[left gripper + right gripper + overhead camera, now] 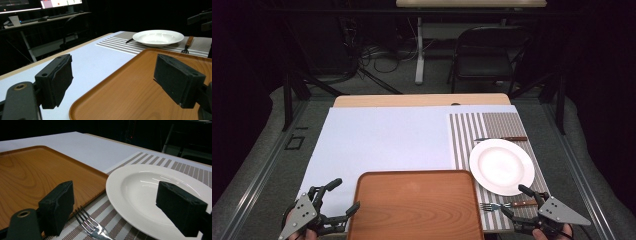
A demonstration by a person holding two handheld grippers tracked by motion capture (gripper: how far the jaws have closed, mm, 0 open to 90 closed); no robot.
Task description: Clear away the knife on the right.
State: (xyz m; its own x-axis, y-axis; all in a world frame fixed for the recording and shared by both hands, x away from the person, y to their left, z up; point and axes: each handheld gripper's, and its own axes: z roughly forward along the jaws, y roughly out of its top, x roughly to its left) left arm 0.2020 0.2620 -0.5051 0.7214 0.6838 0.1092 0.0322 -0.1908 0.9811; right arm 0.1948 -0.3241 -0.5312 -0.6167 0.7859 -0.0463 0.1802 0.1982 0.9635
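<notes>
**Place setting on the right, tray in the middle, both tongs waiting**

Going left to right: the left tongs [343, 196] sit at the near left corner with jaws wide apart and nothing between them, straddling the near left edge of the wooden tray [414, 207]. The tray is bare and sits at the near middle, probably there to take things from the setting beside it.

Right of it is a striped placemat [492, 125] with a white plate [501, 166] on it, a knife [502, 139] just beyond the plate on the far side, and a fork [502, 205] on the near side, tines toward the tray. The right tongs [517, 200] hover over that fork, jaws spread and gripping nothing, so my guess is the fork goes first.

Everything rests on a pale sheet over a wood-topped bench [417, 100]. Behind it the room is dark: a folding chair [487, 55], cables on the floor, another table leg.
</notes>
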